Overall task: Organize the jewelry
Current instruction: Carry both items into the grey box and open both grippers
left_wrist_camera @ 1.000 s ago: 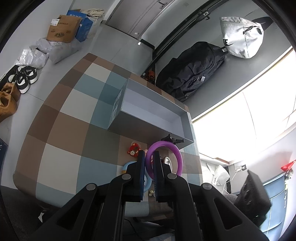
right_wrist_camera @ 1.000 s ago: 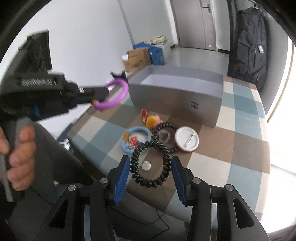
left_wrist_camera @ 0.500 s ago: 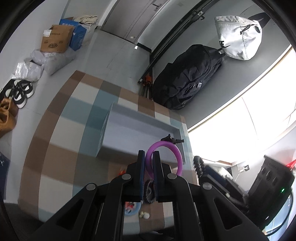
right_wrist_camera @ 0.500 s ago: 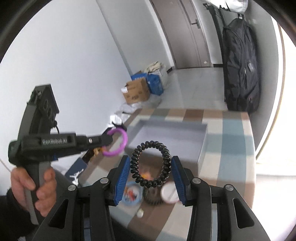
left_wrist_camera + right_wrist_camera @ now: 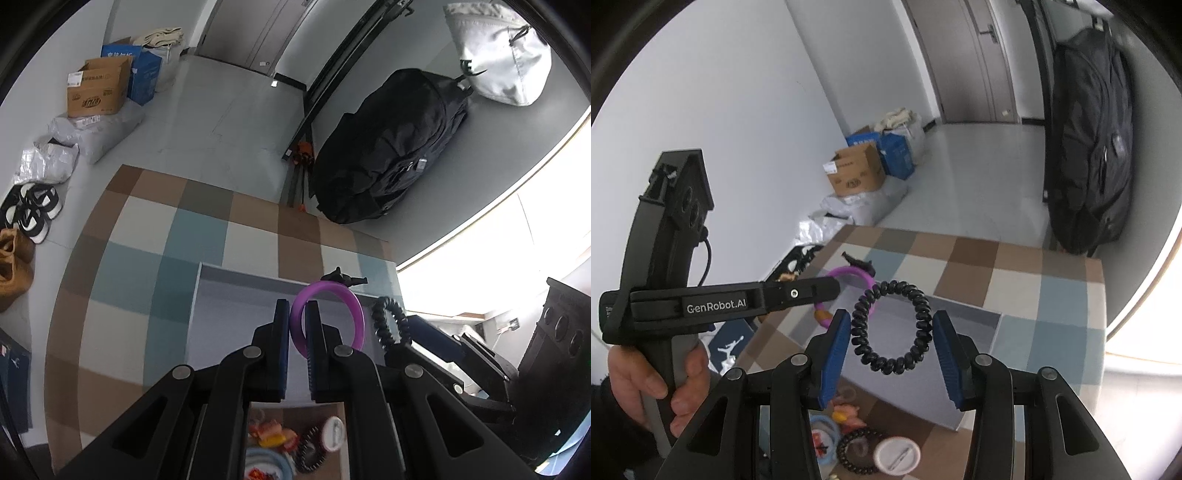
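Now both rings hang over the grey box

Above the grey box, the left gripper clenches the purple ring (black clip on top). Beside it, the right gripper grasps the black coil band between blue pads.

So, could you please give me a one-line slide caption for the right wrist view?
Right gripper holds a black coil bracelet above the grey box; left gripper carries a purple ring alongside.
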`<state>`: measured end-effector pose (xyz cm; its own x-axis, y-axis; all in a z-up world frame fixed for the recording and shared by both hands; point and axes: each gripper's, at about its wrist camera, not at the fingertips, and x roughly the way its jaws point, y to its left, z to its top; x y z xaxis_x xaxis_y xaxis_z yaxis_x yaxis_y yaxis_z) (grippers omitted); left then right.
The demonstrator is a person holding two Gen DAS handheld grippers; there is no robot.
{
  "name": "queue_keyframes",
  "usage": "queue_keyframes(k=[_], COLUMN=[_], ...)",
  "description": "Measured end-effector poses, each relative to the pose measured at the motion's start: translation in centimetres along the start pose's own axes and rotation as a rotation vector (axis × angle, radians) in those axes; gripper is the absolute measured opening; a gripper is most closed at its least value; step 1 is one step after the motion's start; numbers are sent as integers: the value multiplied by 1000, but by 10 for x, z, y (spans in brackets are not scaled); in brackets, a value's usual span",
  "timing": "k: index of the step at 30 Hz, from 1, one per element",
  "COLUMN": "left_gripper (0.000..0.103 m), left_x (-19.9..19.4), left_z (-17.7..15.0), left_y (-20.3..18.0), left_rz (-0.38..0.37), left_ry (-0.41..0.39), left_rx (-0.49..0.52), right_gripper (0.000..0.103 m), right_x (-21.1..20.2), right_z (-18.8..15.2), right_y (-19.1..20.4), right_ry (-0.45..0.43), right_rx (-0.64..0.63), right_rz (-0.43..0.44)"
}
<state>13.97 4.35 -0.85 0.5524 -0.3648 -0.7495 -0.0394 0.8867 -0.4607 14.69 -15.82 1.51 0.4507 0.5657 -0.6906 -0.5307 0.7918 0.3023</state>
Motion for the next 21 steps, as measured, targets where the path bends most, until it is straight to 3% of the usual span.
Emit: queue_keyframes(k=[3,10,14,16,18,19,21], left_gripper=[4,4,4,6,10,16,41], left_x=[6,14,17,21,22,19,14], left_z=[2,5,8,11,13,13,14], left_y=[4,8,11,14,15,15,14], left_rz=[20,-11,-38,-41,-67,-82,-94], left_ry=[6,36,51,84,93,85,72], left_rx=[7,-15,-35,-59,-70,-74,-67], right_gripper=[45,45,50,57,75,78,88], right_x=[8,19,22,20,11,5,-5], right_z=[3,6,6,6,8,8,7], right_y=[-8,-8,-6,-4,-2,-1,1], right_ry=[14,45,54,43,10,-12,-49], right_rx=[38,41,41,34,21,15,-8], right_rz=[-2,-2,-14,-21,-23,-24,-19])
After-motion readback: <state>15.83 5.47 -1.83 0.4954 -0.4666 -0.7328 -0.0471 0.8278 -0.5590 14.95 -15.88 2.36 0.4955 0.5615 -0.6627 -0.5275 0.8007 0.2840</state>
